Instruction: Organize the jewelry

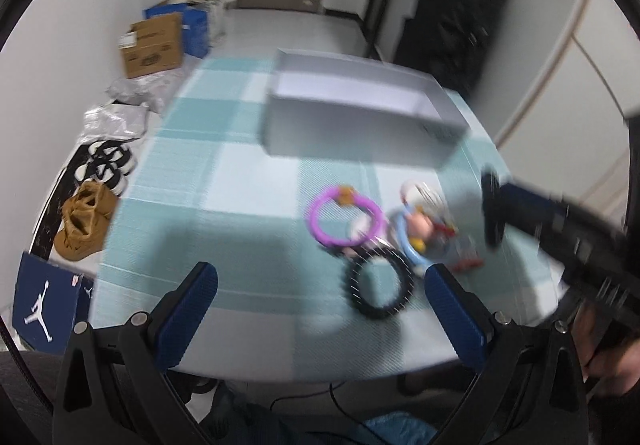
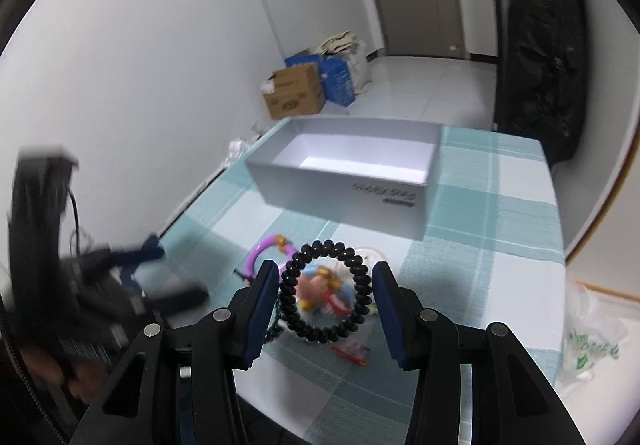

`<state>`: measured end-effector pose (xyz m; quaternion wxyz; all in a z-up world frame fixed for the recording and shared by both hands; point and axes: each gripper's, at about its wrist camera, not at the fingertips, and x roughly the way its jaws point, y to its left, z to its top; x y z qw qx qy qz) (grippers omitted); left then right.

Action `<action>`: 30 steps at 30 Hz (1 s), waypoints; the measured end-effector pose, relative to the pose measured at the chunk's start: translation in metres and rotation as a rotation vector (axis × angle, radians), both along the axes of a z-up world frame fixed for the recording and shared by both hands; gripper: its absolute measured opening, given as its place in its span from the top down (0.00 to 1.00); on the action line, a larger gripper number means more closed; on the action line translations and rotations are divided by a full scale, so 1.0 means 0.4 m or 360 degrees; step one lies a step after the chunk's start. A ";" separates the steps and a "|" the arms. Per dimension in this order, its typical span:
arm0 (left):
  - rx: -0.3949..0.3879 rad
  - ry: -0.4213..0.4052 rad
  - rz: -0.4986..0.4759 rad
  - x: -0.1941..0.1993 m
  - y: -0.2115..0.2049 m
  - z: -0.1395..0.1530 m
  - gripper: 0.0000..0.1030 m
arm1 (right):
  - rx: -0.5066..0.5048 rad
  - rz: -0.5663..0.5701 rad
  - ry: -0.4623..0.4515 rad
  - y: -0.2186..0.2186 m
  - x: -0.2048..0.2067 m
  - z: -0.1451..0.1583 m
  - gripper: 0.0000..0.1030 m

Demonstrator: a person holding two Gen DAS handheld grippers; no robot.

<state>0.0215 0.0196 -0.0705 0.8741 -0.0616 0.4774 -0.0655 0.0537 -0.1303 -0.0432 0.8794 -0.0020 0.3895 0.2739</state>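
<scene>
A black spiral ring (image 1: 379,284) (image 2: 325,292) lies on the checked tablecloth next to a purple ring (image 1: 345,220) (image 2: 267,251), a light blue ring (image 1: 408,241) and a small colourful charm pile (image 1: 430,223) (image 2: 320,291). An open white box (image 1: 352,105) (image 2: 352,165) stands behind them. My left gripper (image 1: 322,303) is open, above the near table edge, left of the black ring. My right gripper (image 2: 325,305) is open with the black ring seen between its fingers, not pinched. It also shows in the left wrist view (image 1: 492,213).
The table (image 1: 224,173) (image 2: 500,237) has a teal and white checked cloth. On the floor to the left are shoes (image 1: 86,221), a blue shoe box (image 1: 44,309) and cardboard boxes (image 1: 152,45) (image 2: 294,95). A plastic bag (image 2: 592,345) lies right of the table. Black luggage (image 2: 540,57) stands behind.
</scene>
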 end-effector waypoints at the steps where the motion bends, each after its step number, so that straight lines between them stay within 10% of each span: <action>1: 0.0013 0.0019 -0.0037 0.000 -0.014 -0.006 0.02 | 0.0026 -0.0023 0.0005 -0.012 0.003 0.005 0.54; 19: 0.0241 0.0164 -0.0189 0.001 -0.092 -0.056 0.29 | 0.0167 -0.0130 0.0022 -0.096 0.016 0.035 0.54; 24: 0.0228 0.0147 -0.0244 0.005 -0.111 -0.047 0.60 | 0.0176 -0.0117 0.0018 -0.096 0.014 0.035 0.54; 30: 0.0015 0.0193 -0.0205 0.014 -0.076 -0.038 0.65 | 0.0192 -0.0119 0.0020 -0.102 0.014 0.035 0.54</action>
